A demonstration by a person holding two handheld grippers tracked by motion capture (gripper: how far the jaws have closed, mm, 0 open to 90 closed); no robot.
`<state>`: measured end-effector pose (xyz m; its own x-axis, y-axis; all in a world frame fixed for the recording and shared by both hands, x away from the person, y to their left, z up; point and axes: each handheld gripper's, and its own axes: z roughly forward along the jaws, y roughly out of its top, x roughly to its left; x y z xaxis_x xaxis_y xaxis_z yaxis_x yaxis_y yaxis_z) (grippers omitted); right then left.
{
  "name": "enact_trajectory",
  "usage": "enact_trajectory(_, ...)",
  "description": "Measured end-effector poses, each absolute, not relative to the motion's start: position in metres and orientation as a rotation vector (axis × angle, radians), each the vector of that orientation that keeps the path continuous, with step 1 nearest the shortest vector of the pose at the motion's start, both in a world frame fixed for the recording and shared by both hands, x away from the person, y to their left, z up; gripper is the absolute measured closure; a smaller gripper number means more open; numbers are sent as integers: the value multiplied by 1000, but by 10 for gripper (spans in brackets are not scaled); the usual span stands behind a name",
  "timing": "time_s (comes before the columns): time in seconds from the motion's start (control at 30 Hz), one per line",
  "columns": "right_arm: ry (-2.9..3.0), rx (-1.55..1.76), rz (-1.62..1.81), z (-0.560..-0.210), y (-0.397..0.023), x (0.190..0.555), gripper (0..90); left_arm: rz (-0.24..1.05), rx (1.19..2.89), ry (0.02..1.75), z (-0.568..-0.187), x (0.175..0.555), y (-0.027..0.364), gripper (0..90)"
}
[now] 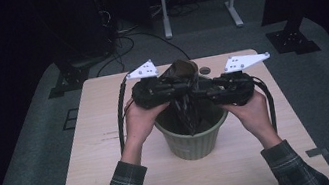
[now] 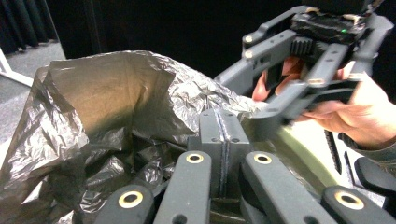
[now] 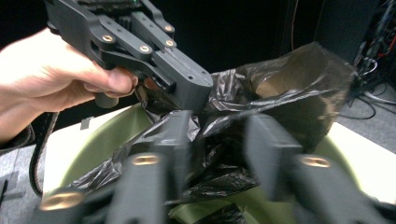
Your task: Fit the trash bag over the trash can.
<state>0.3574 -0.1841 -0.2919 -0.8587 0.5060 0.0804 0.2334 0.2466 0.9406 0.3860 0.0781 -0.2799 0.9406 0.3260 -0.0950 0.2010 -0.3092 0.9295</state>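
Two grippers, one black bin bag [image 1: 185,100], one pale green bin [image 1: 194,140] on the table [image 1: 111,147] – that's your stock

Item 1, bag: crumpled, half in the bin, top edge bunched up above the rim btwn your hands; far flap stands up behind, mouth not spread yet

Item 2, left gripper [image 2: 224,133]: jaws together, pinched flat on a fold of bag film at its near edge; seen from the right gripper view [image 3: 187,95] it's biting the plastic just above the rim

Item 3, right gripper [image 3: 217,154]: jaws apart w/ bag film lying btwn them, not pressing on it; no hold on that side as far as I can judge

Item 4, bin: upright, mid-table, ribbed wall, rim mostly bare of liner

Step in hand, by my read: lining the bin – you're working the bag mouth open, left side anchored, right side hunting a fresh edge

Next move calls for: right jaws shut on the opposite lip of the bag, then draw both hands apart & down so the edge folds over the rim. Keep the left pinch firm; thin film, likely to slip or tear if you yank
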Motion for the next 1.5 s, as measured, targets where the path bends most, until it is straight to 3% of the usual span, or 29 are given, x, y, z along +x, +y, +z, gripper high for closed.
enact_trajectory(0.03,2280,689,1632,-293,-182,358,753,131,1899,382,-280,386,78,897)
enact_trajectory(0.07,2276,680,1603,-294,-181,359,894,133,1897,383,-280,385,79,897)
enact_trajectory(1.0,2136,797,1523,-298,-264,344,900,177,1762,483,-287,366,171,897)
enact_trajectory(1.07,2120,790,1559,-294,-265,343,741,175,1773,465,-287,363,166,897)
enact_trajectory(1.1,2120,790,1559,-294,-265,343,741,171,1777,455,-288,361,163,897)
enact_trajectory(1.27,2056,760,1599,-271,-259,346,578,163,1799,426,-289,356,156,897)
enact_trajectory(1.5,2136,684,1567,-246,-215,373,552,143,1806,410,-292,355,149,897)
